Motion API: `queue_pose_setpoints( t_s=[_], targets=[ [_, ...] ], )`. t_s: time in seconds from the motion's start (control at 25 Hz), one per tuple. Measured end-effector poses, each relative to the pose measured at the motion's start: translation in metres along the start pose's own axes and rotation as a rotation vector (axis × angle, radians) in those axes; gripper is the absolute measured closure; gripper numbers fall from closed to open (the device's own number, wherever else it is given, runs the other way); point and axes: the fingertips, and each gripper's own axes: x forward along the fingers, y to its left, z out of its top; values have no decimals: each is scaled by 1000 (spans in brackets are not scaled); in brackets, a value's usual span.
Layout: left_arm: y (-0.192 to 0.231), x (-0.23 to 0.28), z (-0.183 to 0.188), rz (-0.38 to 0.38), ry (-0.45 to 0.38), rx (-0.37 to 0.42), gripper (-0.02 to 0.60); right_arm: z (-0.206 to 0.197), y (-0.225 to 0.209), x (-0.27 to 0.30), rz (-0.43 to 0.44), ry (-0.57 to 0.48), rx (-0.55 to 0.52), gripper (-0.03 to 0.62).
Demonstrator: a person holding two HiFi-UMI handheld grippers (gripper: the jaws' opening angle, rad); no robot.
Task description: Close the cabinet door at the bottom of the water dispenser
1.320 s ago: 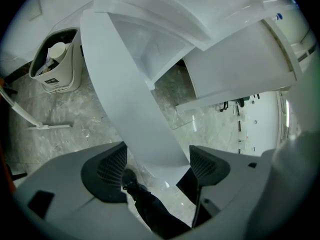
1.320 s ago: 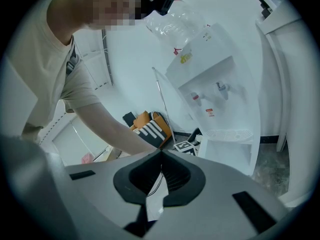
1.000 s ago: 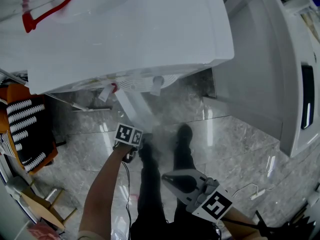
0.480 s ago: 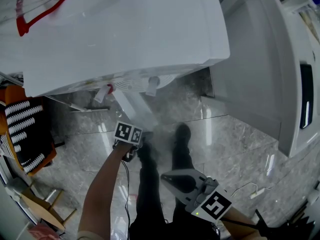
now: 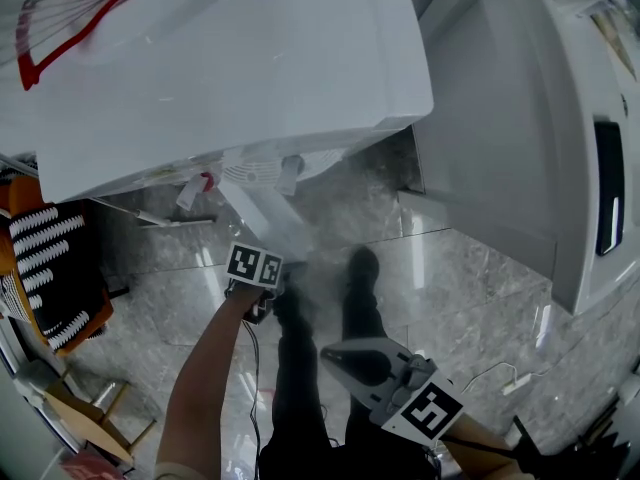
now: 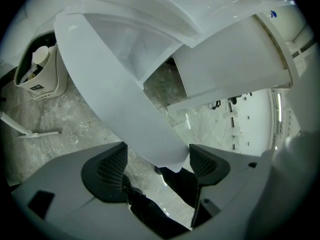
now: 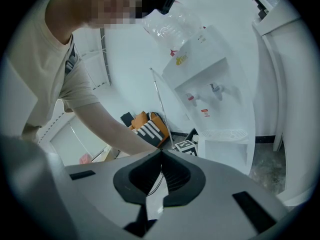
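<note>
Seen from above, the white water dispenser (image 5: 220, 58) fills the top of the head view. Its bottom cabinet door (image 5: 258, 213) stands open, swung out over the grey marble floor. My left gripper (image 5: 262, 290) is at the door's outer edge, low down. In the left gripper view the door's (image 6: 125, 104) lower corner lies between the two pads (image 6: 106, 171), and the jaws stand apart. My right gripper (image 5: 340, 358) hangs back by the person's legs, jaws shut on nothing. The right gripper view shows its closed tips (image 7: 159, 156) and the dispenser's front (image 7: 217, 114).
A tall white appliance (image 5: 530, 138) stands just right of the dispenser. An orange bag with black-and-white stripes (image 5: 50, 258) lies at the left, a wooden frame (image 5: 85, 408) below it. A white bin (image 6: 37, 74) sits beyond the door. The person's dark legs (image 5: 300, 368) stand between the grippers.
The dispenser and door have slid slightly left in the head view, as has the rest of the scene. Both grippers stay almost where they were.
</note>
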Motion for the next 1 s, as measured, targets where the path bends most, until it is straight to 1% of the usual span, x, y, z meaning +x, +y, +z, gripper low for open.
queue_pose_setpoints(
  t_s=[0.36,0.44,0.52,0.56,0.6,0.8,0.88,1.0],
  targets=[
    [-9,4,7,-9,10,19,232,-2,-7,-9,-14,-7,14,577],
    [-12,6,6,-10,42,54,232,-3,-8,-11,-15,-6,13,577],
    [-16,9,4,10,84,124,232,-3,-9,-13,-19,-13,17,576],
    [-17,11,4,20,92,150,232,-2,-10,-13,-23,-19,25,577],
    [-19,12,6,23,89,160,232,-2,-11,-14,-26,-22,30,576],
    [-25,15,18,-5,46,102,232,-5,-13,-16,-19,-6,6,576],
    [-26,15,19,-7,48,98,232,-6,-14,-17,-22,-5,12,577],
    [-28,16,21,-3,50,113,232,-3,-16,-18,-28,-16,21,577]
  ],
)
